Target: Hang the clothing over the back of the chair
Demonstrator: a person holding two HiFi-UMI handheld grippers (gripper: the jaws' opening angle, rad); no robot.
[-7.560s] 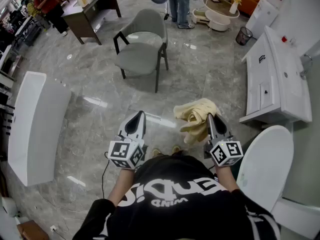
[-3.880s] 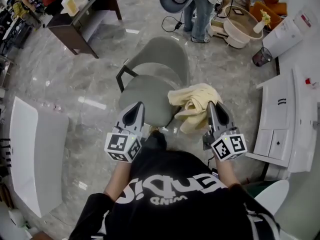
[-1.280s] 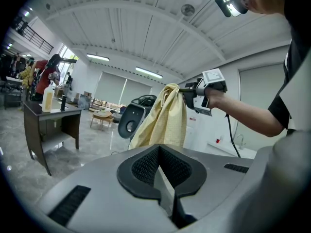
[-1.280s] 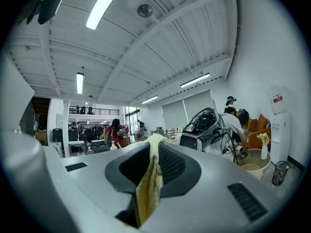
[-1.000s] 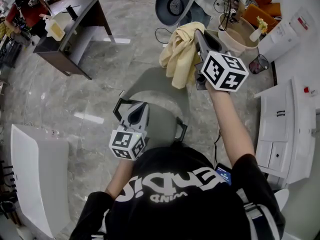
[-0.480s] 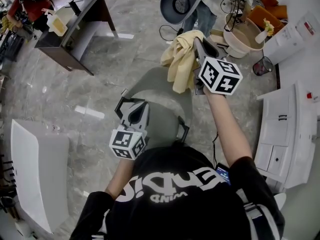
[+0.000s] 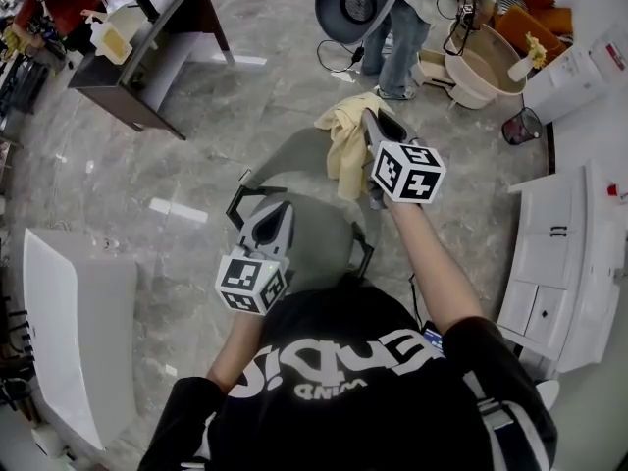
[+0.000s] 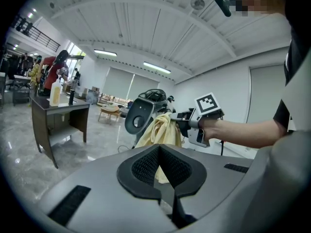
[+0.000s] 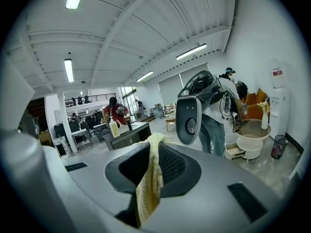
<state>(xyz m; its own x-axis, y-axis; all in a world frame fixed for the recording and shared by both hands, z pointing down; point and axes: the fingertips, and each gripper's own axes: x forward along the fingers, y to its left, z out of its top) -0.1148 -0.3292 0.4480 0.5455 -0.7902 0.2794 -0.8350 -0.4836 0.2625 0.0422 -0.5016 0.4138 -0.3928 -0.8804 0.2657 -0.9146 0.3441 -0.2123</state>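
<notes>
A grey armchair (image 7: 306,226) with black arms stands right in front of me, its curved back (image 7: 294,155) on the far side. The pale yellow clothing (image 7: 343,150) hangs bunched from my right gripper (image 7: 369,118), which is shut on it above the far right part of the chair's back. In the right gripper view the clothing (image 9: 148,193) runs down between the jaws of the right gripper (image 9: 154,142). My left gripper (image 7: 277,208) hovers over the seat, shut and empty. The left gripper view shows the left gripper (image 8: 159,147), with the clothing (image 8: 158,130) and the right gripper (image 8: 187,123) beyond it.
A round dark stand-mounted device (image 7: 351,3) and a person in jeans (image 7: 397,27) are just beyond the chair. A dark desk (image 7: 147,37) is at far left, a beige basin (image 7: 481,62) and a bin (image 7: 520,126) at far right, white cabinets (image 7: 559,253) on the right.
My right gripper has come down with the clothing, from high up toward the chair's back. The left gripper has hardly moved. Earlier I walked up to the chair carrying the clothing.
</notes>
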